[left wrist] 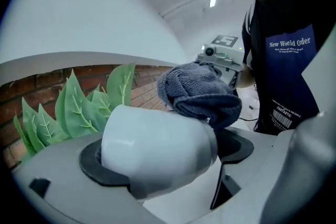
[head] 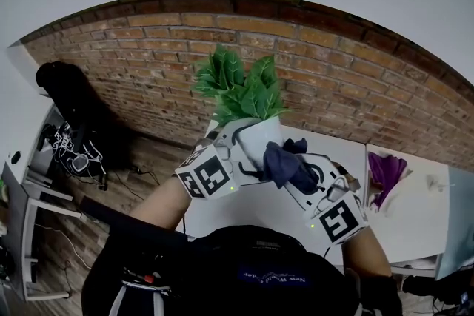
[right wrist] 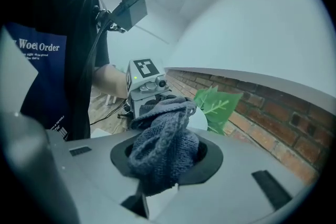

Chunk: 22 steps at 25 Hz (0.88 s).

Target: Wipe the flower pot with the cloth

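Note:
A white flower pot (head: 259, 139) with a green leafy plant (head: 238, 87) is lifted above the white table (head: 244, 211). My left gripper (head: 241, 152) is shut on the pot (left wrist: 157, 147), which lies tilted between its jaws, leaves (left wrist: 79, 107) to the left. My right gripper (head: 300, 174) is shut on a bunched dark blue cloth (head: 285, 163). The cloth (left wrist: 202, 93) presses against the pot's side. In the right gripper view the cloth (right wrist: 165, 147) fills the jaws, with the pot (right wrist: 198, 120) and leaves (right wrist: 218, 105) just behind it.
A red brick wall (head: 333, 63) runs behind the table. A purple object (head: 385, 170) lies on the table at the right. A black chair (head: 70, 96) and white shelving (head: 29, 181) stand on the wooden floor at the left.

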Motion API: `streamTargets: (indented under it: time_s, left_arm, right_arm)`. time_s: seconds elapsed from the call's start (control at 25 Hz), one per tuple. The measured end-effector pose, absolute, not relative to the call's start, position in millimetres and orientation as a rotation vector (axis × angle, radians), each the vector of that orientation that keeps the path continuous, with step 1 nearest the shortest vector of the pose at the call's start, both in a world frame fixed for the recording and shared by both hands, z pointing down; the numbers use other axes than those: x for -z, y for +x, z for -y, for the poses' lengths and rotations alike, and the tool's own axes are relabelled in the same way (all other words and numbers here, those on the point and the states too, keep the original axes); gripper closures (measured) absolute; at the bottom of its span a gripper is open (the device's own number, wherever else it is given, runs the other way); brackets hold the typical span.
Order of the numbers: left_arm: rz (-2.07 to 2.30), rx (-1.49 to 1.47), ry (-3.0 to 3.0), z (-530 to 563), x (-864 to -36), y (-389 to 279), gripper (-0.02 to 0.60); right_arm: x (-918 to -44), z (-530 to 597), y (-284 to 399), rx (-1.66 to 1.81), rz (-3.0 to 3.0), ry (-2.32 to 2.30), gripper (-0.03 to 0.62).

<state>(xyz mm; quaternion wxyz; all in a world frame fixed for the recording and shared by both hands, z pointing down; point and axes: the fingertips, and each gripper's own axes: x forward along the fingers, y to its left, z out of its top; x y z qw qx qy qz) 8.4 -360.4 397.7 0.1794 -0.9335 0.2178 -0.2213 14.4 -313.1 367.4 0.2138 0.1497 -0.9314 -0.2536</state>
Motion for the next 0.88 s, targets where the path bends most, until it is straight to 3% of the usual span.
streamTargets:
  time_s: [0.68, 0.88]
  left_arm:
    - [-0.463, 0.411, -2.689, 335, -364, 17, 0.063]
    - [-0.386, 0.228, -2.774, 322, -344, 24, 0.063]
  right_arm:
    - [-378, 350, 52, 0.485, 2.637, 0.578, 0.493]
    - [-398, 348, 47, 0.469, 2.615, 0.532, 0.493]
